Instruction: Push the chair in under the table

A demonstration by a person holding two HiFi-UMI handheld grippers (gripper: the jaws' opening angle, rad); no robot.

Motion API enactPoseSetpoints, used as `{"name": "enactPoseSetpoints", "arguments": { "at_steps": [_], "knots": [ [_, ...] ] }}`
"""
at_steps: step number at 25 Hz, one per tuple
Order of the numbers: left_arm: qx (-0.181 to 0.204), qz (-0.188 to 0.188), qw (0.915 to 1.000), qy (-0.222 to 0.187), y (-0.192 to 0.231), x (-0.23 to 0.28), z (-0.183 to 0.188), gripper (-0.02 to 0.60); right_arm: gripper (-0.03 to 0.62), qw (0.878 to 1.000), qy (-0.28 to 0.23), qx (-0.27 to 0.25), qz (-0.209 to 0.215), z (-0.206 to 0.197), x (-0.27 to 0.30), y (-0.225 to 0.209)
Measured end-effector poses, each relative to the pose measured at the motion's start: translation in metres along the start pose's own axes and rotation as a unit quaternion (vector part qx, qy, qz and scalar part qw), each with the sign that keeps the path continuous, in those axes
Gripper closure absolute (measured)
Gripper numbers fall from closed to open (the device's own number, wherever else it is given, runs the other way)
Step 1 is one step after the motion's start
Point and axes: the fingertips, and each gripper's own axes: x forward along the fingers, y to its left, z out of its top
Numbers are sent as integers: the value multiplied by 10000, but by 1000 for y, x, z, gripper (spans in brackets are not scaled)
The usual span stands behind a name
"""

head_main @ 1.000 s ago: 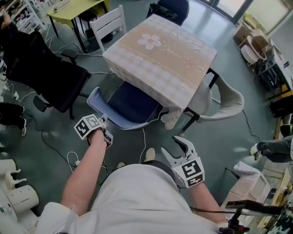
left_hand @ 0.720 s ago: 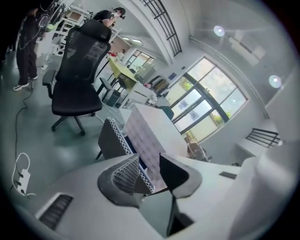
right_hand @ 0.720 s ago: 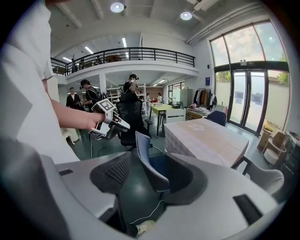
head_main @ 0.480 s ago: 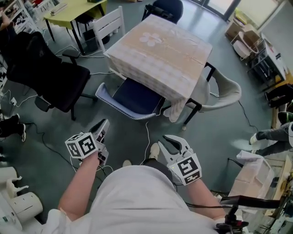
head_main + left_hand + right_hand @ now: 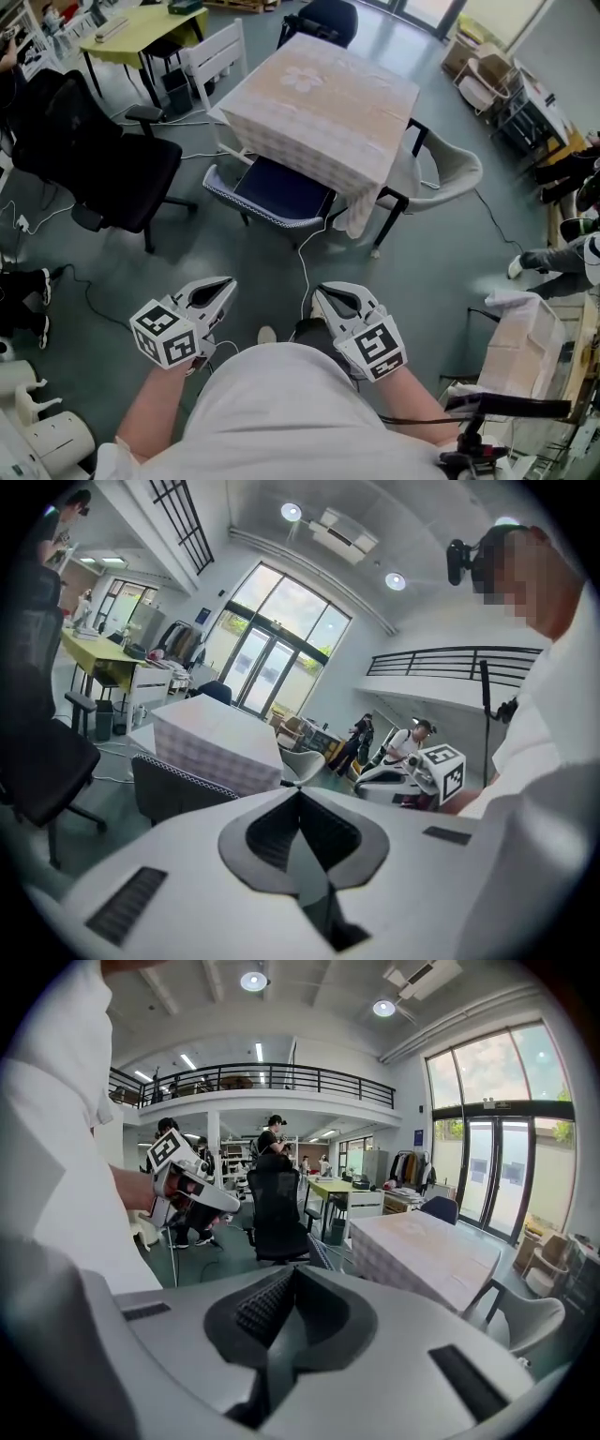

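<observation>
Blue chair point(image 5: 279, 189) seemingly partway under table point(image 5: 323, 94)

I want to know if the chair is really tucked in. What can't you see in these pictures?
- Head view: the far end of the blue chair is hidden under the tablecloth, so its depth is unclear.
- Head view: its legs are mostly covered by its own seat.
- Left gripper view: its own backrest blocks the seat.

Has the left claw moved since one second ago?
Yes. The left claw has pulled back from the table, away from the blue chair whose back it was at, toward the person. Its jaws have just closed, with nothing between them.
</observation>
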Motion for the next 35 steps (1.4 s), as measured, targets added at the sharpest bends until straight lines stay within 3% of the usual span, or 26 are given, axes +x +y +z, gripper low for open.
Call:
{"name": "enactPoseSetpoints", "arguments": {
  "at_steps": [8, 16, 35],
  "knots": [
    [353, -413, 9984, 161, -35, -39, -18, 571, 579, 9999, 36, -102, 94, 8, -6, 47],
    [447, -464, 9978, 172, -43, -53, -22, 571, 580, 9995, 26, -264, 159, 17, -11, 70],
    [265, -443, 9980, 366, -33, -25, -31, 570, 580, 9996, 139, -257, 24, 6, -16, 57]
  ]
}}
